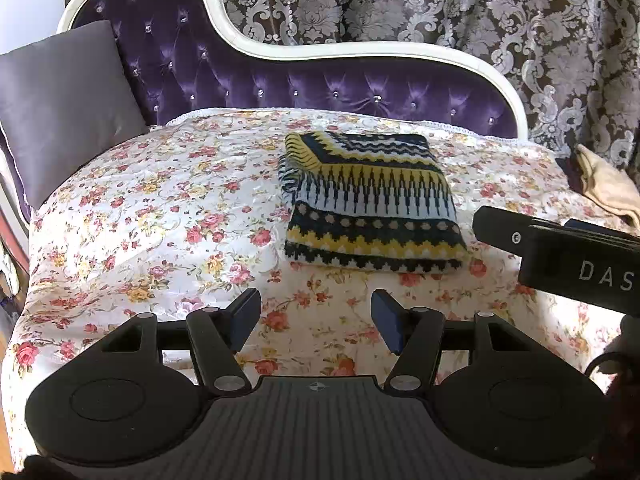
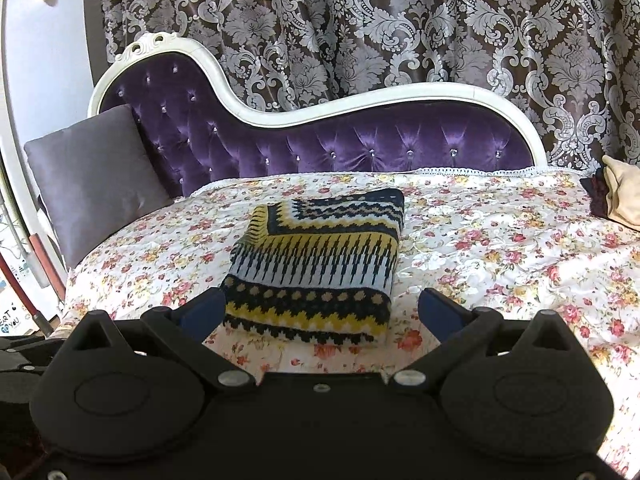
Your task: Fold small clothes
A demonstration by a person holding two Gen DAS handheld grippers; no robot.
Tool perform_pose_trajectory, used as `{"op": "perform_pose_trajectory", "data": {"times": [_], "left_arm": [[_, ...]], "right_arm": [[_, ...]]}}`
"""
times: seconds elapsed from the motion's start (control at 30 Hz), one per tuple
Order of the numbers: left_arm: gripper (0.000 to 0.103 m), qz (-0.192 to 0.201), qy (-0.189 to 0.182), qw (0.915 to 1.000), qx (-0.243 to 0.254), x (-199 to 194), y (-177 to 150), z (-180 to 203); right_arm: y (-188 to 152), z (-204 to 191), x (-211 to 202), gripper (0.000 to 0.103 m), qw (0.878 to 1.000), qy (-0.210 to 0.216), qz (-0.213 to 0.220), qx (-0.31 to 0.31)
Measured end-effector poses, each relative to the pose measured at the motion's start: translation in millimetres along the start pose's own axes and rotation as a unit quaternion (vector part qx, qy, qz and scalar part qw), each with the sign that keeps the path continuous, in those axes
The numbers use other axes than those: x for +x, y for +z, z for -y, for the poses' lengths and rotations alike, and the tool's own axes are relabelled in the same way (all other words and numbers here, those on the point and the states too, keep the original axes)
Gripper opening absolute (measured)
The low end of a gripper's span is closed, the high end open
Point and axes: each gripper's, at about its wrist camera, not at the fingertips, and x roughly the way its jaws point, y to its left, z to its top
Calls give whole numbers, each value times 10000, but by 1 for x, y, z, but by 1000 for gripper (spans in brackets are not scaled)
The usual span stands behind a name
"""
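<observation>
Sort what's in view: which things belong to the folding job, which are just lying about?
Job: folded patterned knit sweater; left hand-held gripper; right hand-held gripper, both open.

Lying about: grey cushion; beige cloth; floral bedspread.

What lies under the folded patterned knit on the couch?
The knit rests flat on the flowered cover. The cover's part beneath it, and the knit's inner layers, are hidden.

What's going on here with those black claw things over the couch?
A person holds a hand-held gripper in each hand to fold small clothes. The patterned knit lies folded on the floral cover. The left hand-held gripper and the right hand-held gripper are both open and hold nothing. More clothes sit at the far right.
</observation>
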Motion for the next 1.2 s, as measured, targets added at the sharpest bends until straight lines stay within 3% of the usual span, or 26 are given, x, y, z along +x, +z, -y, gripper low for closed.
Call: {"op": "perform_pose_trajectory", "data": {"times": [1.2], "left_arm": [[60, -25, 11, 10000, 4, -2, -3, 2]], "right_arm": [[-5, -3, -3, 102, 9999, 97, 17, 104]]}}
